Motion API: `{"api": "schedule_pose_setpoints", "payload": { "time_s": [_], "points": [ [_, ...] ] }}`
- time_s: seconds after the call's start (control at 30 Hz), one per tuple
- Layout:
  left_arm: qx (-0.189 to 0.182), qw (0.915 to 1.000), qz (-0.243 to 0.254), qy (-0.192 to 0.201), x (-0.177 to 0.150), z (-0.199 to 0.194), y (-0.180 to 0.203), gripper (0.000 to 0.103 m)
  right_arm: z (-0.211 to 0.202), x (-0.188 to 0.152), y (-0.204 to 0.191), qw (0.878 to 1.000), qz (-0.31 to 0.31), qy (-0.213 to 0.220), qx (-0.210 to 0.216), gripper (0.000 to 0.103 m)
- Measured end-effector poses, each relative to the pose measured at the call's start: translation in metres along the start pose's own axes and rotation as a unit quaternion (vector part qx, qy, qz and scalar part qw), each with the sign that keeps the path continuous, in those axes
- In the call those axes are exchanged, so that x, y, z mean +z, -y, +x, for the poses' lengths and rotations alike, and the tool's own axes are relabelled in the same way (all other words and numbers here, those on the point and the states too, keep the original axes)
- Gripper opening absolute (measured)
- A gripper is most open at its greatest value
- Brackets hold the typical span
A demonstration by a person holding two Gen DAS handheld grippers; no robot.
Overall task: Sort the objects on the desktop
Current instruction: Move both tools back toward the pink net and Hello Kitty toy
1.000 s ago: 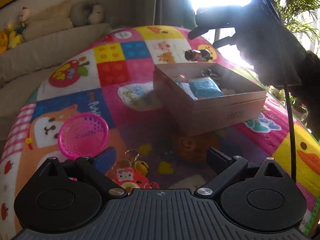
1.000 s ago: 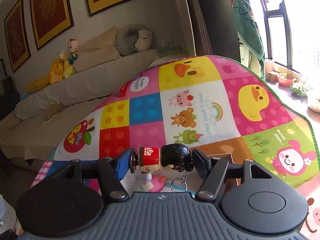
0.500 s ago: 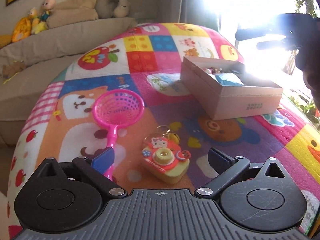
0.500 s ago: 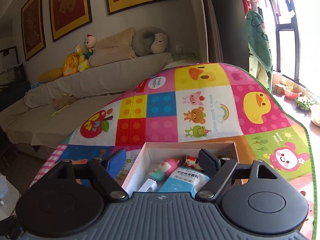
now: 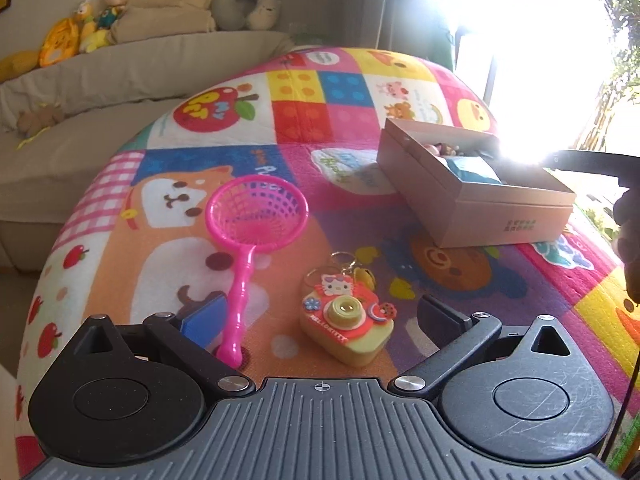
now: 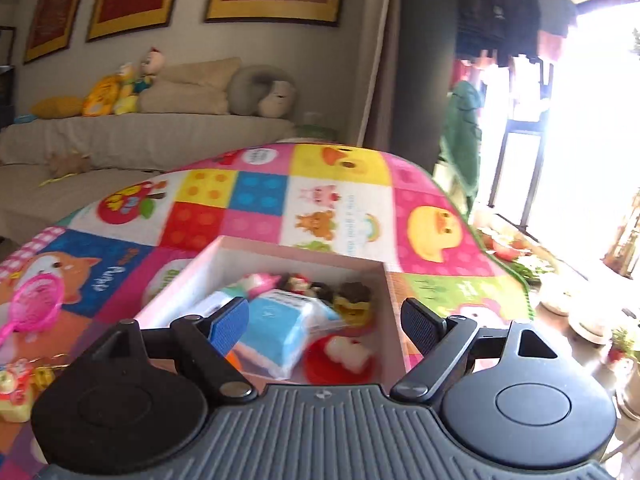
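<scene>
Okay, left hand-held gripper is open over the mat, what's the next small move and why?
Probably ease the left hand-held gripper down and forward around the toy camera keychain. Its fingers are spread with the toy between them, unsorted on the mat, while the box already holds other items.

Open cardboard box (image 5: 476,196) at 2 o'clock, part-filled: blue packet (image 6: 280,328), small figures. Pink net scoop (image 5: 252,240) at 10 o'clock, handle toward viewer. Yellow toy-camera keychain (image 5: 348,320) at 6 o'clock, lens up.
</scene>
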State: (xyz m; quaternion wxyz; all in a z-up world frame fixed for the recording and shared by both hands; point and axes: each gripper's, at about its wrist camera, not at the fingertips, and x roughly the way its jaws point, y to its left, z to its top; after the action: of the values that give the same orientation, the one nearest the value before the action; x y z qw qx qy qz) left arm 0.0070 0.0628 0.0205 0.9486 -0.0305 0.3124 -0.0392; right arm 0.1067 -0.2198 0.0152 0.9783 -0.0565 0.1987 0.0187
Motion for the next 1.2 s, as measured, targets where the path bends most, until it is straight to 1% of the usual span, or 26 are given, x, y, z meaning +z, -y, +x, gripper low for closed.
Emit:
{"api": "schedule_pose_setpoints", "payload": {
  "time_s": [0.03,0.07,0.1,0.13,0.17,0.27,0.33,0.43,0.67,0.7,0.77,0.8,0.9,0.93,1.0,1.07,1.17,1.2],
  "points": [
    [-0.004,1.0,0.002,-0.001,-0.001,0.002,0.003,0.103,0.012,-0.003,0.015,0.999,0.034,-0.027,0.0,0.079],
    [-0.008,1.0,0.005,-0.002,-0.001,0.002,0.005,0.103,0.02,-0.006,0.024,0.997,0.056,-0.05,0.009,0.072],
    [-0.013,0.9999,0.008,-0.003,-0.002,0.003,0.008,0.103,0.028,-0.01,0.031,0.994,0.076,-0.072,0.019,0.067],
    [-0.015,0.9998,0.011,-0.004,-0.003,0.003,0.009,0.103,0.034,-0.014,0.034,0.992,0.089,-0.086,0.027,0.067],
    [-0.017,0.9997,0.014,-0.005,-0.004,0.004,0.01,0.103,0.038,-0.017,0.034,0.991,0.094,-0.091,0.033,0.067],
    [-0.018,0.9997,0.017,-0.009,-0.006,0.005,0.011,0.103,0.041,-0.019,0.023,0.992,0.086,-0.084,0.044,0.069],
    [-0.019,0.9997,0.016,-0.009,-0.006,0.005,0.011,0.103,0.043,-0.018,0.013,0.994,0.068,-0.08,0.04,0.069],
    [-0.019,0.9996,0.017,-0.011,-0.006,0.007,0.012,0.103,0.045,-0.018,0.004,0.994,0.059,-0.078,0.056,0.069],
    [-0.035,0.9988,0.022,-0.026,-0.006,0.016,0.018,0.103,0.033,-0.019,0.003,0.991,0.047,-0.076,0.102,0.069],
    [-0.04,0.9985,0.023,-0.029,-0.005,0.018,0.02,0.103,0.028,-0.017,0.005,0.99,0.049,-0.072,0.108,0.069],
    [-0.047,0.9981,0.025,-0.032,-0.003,0.021,0.025,0.103,0.015,-0.013,0.009,0.991,0.054,-0.054,0.107,0.07],
    [-0.057,0.9974,0.027,-0.034,-0.001,0.023,0.029,0.103,0.008,-0.011,0.011,0.992,0.053,-0.043,0.102,0.076],
    [-0.107,0.9929,0.027,-0.045,0.002,0.024,0.043,0.103,-0.013,-0.008,0.017,0.993,0.06,-0.021,0.101,0.086],
    [-0.124,0.9907,0.028,-0.048,0.002,0.023,0.048,0.103,-0.018,-0.009,0.019,0.992,0.062,-0.021,0.105,0.086],
    [-0.137,0.9887,0.037,-0.048,0.002,0.022,0.058,0.103,-0.026,-0.012,0.021,0.992,0.063,-0.024,0.108,0.087],
    [-0.131,0.989,0.048,-0.048,0.002,0.021,0.066,0.103,-0.032,-0.018,0.022,0.992,0.06,-0.027,0.105,0.088],
    [-0.106,0.9917,0.055,-0.047,0.002,0.02,0.068,0.103,-0.038,-0.03,0.022,0.993,0.049,-0.036,0.102,0.089],
    [-0.097,0.9927,0.055,-0.047,0.003,0.02,0.066,0.103,-0.039,-0.034,0.02,0.993,0.044,-0.042,0.103,0.091]
  ]
}}
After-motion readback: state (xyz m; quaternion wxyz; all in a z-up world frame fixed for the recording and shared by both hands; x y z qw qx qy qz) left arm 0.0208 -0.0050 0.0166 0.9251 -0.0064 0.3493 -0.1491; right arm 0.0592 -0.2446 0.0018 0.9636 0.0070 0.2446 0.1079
